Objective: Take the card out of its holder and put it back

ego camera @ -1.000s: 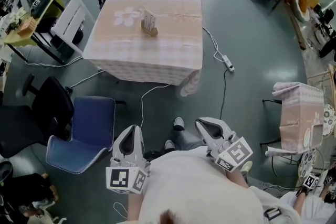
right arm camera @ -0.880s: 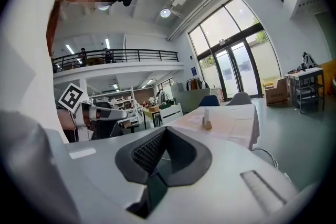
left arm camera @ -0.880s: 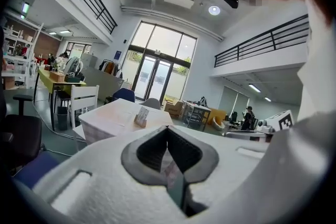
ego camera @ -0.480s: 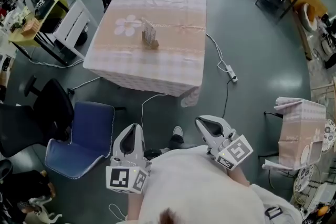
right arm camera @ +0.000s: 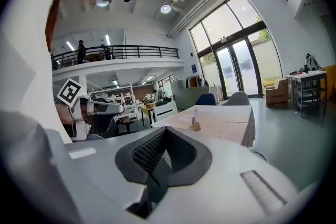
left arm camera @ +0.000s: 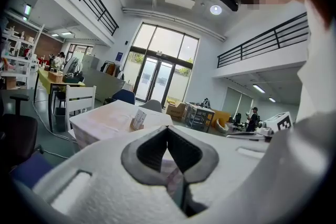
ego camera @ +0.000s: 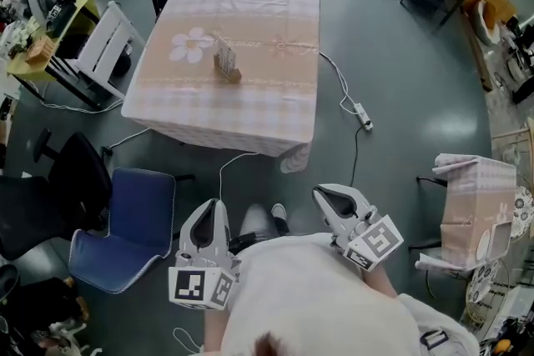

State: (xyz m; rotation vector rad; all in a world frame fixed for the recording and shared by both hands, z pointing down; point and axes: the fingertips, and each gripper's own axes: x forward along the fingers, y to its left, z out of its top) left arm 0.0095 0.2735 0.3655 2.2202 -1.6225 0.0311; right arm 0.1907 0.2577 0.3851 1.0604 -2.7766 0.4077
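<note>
Worktop [ego camera: 250,108] is carrying a pale checked tablecloth [ego camera: 279,12]; a wooden card holder [ego camera: 231,77] is standing near its middle, holding a card [ego camera: 223,56] upright.

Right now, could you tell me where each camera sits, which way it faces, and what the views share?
Head view: on the person's head, facing steeply down at the table; shows left tongs, right tongs and the torso.
Left gripper view: on the left tongs, facing along its closed jaws toward the table; torso at right.
Right gripper view: on the right tongs, likewise; torso at left.
Shared: all three show the card holder on the table.
</note>
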